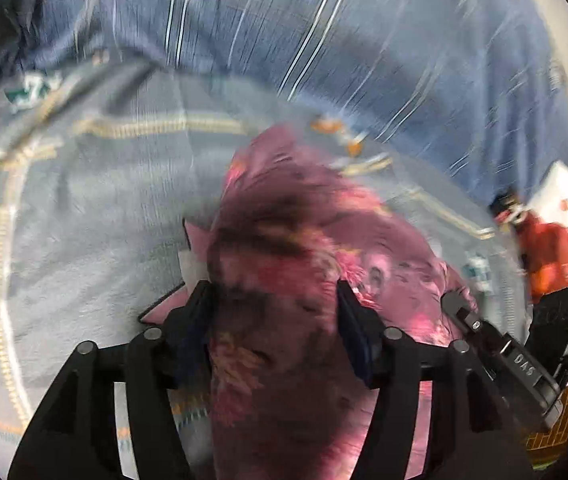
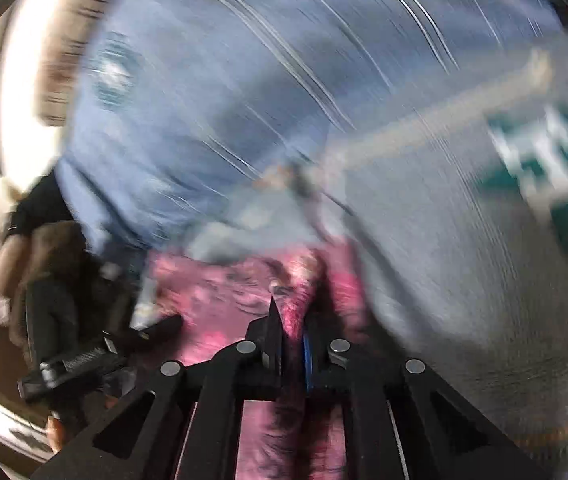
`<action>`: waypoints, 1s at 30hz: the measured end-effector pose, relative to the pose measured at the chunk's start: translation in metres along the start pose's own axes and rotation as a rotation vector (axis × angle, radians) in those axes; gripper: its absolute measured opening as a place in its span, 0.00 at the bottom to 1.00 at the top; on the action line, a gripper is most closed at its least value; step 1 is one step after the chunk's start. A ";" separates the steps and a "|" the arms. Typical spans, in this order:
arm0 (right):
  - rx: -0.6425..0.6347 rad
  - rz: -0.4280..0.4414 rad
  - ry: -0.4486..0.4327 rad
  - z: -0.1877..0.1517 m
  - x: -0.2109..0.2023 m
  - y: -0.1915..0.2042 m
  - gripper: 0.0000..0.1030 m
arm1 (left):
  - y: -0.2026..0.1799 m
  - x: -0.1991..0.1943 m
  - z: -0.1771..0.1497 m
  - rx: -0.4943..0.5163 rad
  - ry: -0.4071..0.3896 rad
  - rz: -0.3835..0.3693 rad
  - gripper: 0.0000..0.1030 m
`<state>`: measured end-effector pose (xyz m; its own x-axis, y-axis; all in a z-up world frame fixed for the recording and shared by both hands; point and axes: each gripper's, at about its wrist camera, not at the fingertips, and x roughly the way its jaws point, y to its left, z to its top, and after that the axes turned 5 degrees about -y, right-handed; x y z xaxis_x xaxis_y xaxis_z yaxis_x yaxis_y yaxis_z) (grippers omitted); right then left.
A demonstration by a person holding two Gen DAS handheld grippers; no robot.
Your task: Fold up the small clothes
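A pink patterned garment (image 1: 291,248) lies bunched on a grey-blue bedspread (image 1: 84,220). In the left wrist view my left gripper (image 1: 276,300) stands open, its two black fingers wide apart, with a thick fold of the garment loose between them. My right gripper (image 1: 483,340) comes in from the right at the garment's edge. In the blurred right wrist view the right gripper (image 2: 293,328) is shut on a thin fold of the pink garment (image 2: 224,300), which runs back under its fingers. The left gripper (image 2: 96,356) shows dark at the left.
A blue striped cover (image 1: 323,40) is heaped behind the bedspread. A green-and-white patch (image 1: 30,92) sits on the bedspread at the far left. Red-orange things (image 1: 551,256) and a white box (image 1: 555,192) lie beyond the bed's right edge.
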<state>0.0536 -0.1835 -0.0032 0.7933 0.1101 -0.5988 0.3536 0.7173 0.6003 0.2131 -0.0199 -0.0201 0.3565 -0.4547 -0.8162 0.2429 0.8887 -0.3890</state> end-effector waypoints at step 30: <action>-0.408 -0.128 0.002 -0.079 -0.105 0.037 0.01 | 0.034 -0.097 -0.129 0.129 -0.044 0.018 0.73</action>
<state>-0.0556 -0.1144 0.0397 0.7549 0.0035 -0.6559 0.2239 0.9386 0.2627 0.0701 0.0619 -0.0092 0.4001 -0.4432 -0.8022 0.3489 0.8831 -0.3139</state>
